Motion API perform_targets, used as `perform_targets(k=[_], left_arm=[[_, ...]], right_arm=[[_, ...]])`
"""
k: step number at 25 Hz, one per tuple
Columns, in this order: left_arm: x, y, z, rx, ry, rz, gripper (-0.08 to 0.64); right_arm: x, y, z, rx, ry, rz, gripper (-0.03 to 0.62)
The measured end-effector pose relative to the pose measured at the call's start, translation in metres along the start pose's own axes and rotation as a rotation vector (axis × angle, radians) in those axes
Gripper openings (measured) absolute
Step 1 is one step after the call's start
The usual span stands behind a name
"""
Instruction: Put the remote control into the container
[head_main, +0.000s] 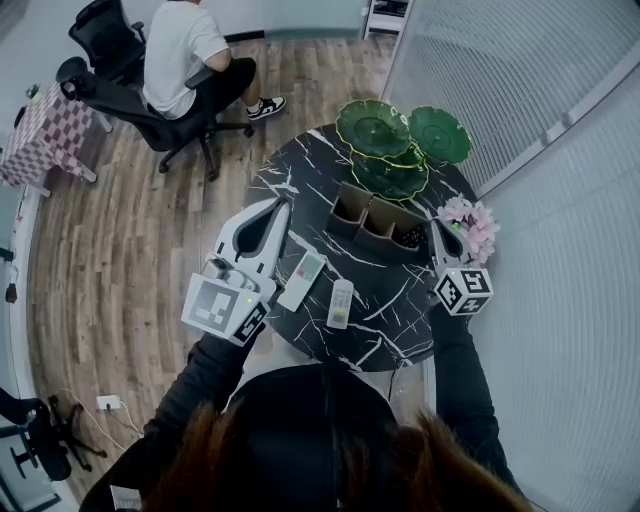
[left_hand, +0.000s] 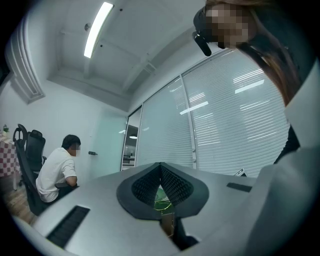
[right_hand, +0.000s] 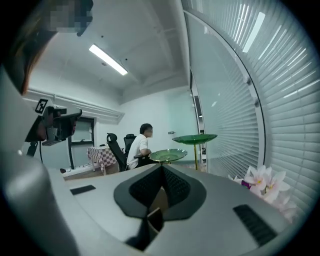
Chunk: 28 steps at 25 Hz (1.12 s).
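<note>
on the black marble table (head_main: 400, 300), two pale remote controls (head_main: 302, 281) lie side by side near its front edge, apart from the brown container (head_main: 375, 222) behind them. the left gripper (head_main: 280, 208), jaws pressed together and empty, hovers at the table's left edge. the right gripper (head_main: 438, 232), likewise closed on nothing, is just beside the container's right end, near the pink flowers (head_main: 470, 225).

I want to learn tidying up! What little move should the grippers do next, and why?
Probably the right gripper should open and come down over the nearer white remote. That remote and the other white remote lie on the table, outside the brown container. The right gripper is shut with nothing between its jaws, up beside the container.
</note>
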<state>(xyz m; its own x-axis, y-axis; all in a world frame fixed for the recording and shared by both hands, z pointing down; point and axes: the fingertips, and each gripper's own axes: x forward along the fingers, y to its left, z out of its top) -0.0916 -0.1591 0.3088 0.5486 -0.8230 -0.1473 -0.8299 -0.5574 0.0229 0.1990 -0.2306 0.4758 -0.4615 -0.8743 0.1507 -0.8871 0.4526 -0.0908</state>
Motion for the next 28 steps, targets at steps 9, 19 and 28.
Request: perform_targets(k=[9,19,28], left_arm=[[0.001,-0.005,-0.007,-0.008,0.006,-0.018,0.005],[-0.001,-0.008,-0.023,-0.012,0.035,-0.037,0.005],[-0.006,-0.018,-0.032,-0.023,0.037,-0.077,0.005]], right_arm=[[-0.048,0.031,0.047,0.057,-0.153,-0.077,0.015],[-0.090,0.074,0.040,0.041,-0.035,-0.135,0.015],[-0.107,0.098,0.068,0.017,-0.062,-0.139,0.015]])
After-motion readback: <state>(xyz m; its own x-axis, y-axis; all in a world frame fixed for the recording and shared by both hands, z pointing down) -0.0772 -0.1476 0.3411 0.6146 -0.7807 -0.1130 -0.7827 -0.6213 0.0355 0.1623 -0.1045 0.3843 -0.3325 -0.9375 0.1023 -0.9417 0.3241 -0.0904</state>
